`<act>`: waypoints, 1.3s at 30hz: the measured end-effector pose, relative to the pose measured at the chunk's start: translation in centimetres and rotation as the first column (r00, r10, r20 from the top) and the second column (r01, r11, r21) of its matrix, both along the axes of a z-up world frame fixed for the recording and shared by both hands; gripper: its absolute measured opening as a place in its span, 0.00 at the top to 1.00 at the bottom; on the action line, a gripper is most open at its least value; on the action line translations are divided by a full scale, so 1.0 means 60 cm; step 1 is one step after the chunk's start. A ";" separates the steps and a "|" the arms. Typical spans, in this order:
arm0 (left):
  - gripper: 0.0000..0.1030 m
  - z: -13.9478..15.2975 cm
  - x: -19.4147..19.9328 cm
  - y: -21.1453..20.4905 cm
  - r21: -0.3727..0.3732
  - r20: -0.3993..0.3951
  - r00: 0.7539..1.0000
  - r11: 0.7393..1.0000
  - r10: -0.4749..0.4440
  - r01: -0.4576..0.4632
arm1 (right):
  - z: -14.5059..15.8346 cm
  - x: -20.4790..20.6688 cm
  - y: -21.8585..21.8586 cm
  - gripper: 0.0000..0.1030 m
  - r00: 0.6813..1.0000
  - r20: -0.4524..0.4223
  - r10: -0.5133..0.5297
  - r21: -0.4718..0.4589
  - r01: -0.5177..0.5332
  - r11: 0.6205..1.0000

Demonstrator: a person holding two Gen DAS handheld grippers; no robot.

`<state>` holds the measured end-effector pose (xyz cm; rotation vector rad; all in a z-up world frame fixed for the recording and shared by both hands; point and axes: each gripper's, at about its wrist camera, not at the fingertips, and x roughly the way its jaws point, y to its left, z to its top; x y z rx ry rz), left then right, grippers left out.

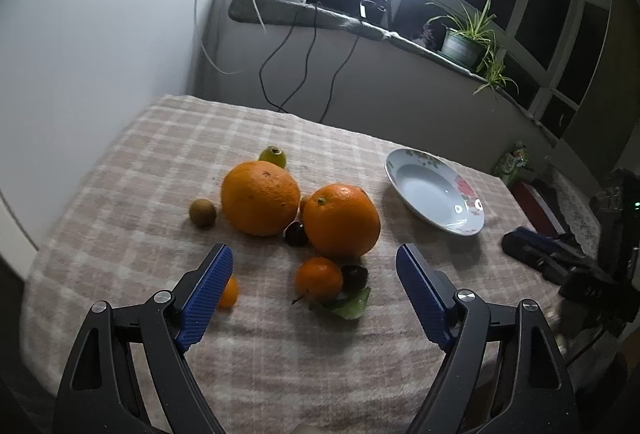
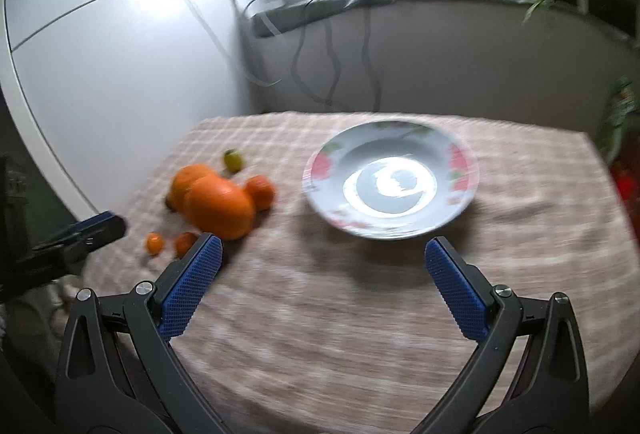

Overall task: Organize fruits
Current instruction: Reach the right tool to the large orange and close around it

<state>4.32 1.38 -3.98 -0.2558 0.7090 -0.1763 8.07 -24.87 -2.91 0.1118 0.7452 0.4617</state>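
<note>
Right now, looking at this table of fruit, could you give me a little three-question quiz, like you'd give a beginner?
1. True or false: the plate already holds fruit.
2. How many big oranges lie on the checked cloth?
3. The left claw is: A) shut on a fruit, B) open above the fruit, C) resting in the plate.

Key:
1. False; it holds nothing.
2. Two: the left orange and the right orange, with smaller fruit around them.
3. B; the right claw is open too.
</note>
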 end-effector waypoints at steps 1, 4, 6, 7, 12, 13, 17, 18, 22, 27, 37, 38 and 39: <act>0.19 0.000 0.005 -0.001 0.000 0.000 1.000 1.000 -0.007 0.007 | -0.007 0.005 0.010 0.00 1.000 -0.009 0.014 0.000 -0.014 1.000; 0.19 0.002 0.019 -0.001 0.002 0.001 1.000 1.000 -0.024 0.024 | -0.027 0.018 0.042 0.00 0.997 -0.045 0.063 0.009 -0.063 0.998; 0.20 0.002 0.027 0.001 -0.001 -0.003 1.000 1.000 -0.031 0.031 | -0.039 0.029 0.059 0.01 0.993 -0.068 0.097 0.026 -0.096 0.995; 0.20 0.002 0.031 0.002 -0.013 -0.006 0.999 0.999 -0.041 0.041 | -0.045 0.036 0.067 0.02 0.991 -0.075 0.111 0.029 -0.109 0.994; 0.29 -0.001 0.058 0.001 -0.043 -0.024 0.996 0.995 -0.087 0.086 | -0.056 0.056 0.098 0.06 0.982 -0.078 0.169 0.056 -0.165 0.985; 0.30 -0.002 0.065 0.000 -0.048 -0.029 0.995 0.994 -0.095 0.093 | -0.058 0.060 0.104 0.06 0.981 -0.077 0.177 0.056 -0.173 0.983; 0.35 -0.007 0.089 -0.004 -0.074 -0.050 0.990 0.989 -0.131 0.127 | -0.068 0.075 0.127 0.11 0.971 -0.083 0.222 0.067 -0.217 0.974; 0.36 -0.009 0.093 -0.008 -0.072 -0.052 0.989 0.988 -0.138 0.135 | -0.070 0.078 0.133 0.11 0.968 -0.088 0.235 0.073 -0.229 0.971; 0.41 -0.020 0.110 -0.015 -0.066 -0.077 0.983 0.985 -0.165 0.160 | -0.077 0.090 0.149 0.13 0.958 -0.094 0.270 0.082 -0.263 0.961; 0.42 -0.027 0.117 -0.023 -0.060 -0.092 0.977 0.981 -0.190 0.186 | -0.084 0.108 0.164 0.19 0.945 -0.113 0.307 0.091 -0.298 0.950; 0.42 -0.034 0.136 -0.027 -0.052 -0.116 0.972 0.979 -0.203 0.198 | -0.098 0.137 0.177 0.24 0.917 -0.159 0.365 0.136 -0.345 0.928; 0.42 -0.035 0.138 -0.028 -0.054 -0.118 0.972 0.979 -0.204 0.199 | -0.100 0.137 0.177 0.24 0.914 -0.162 0.371 0.140 -0.351 0.926; 0.42 -0.038 0.141 -0.027 -0.061 -0.126 0.970 0.977 -0.209 0.202 | -0.101 0.139 0.179 0.24 0.910 -0.166 0.379 0.143 -0.358 0.923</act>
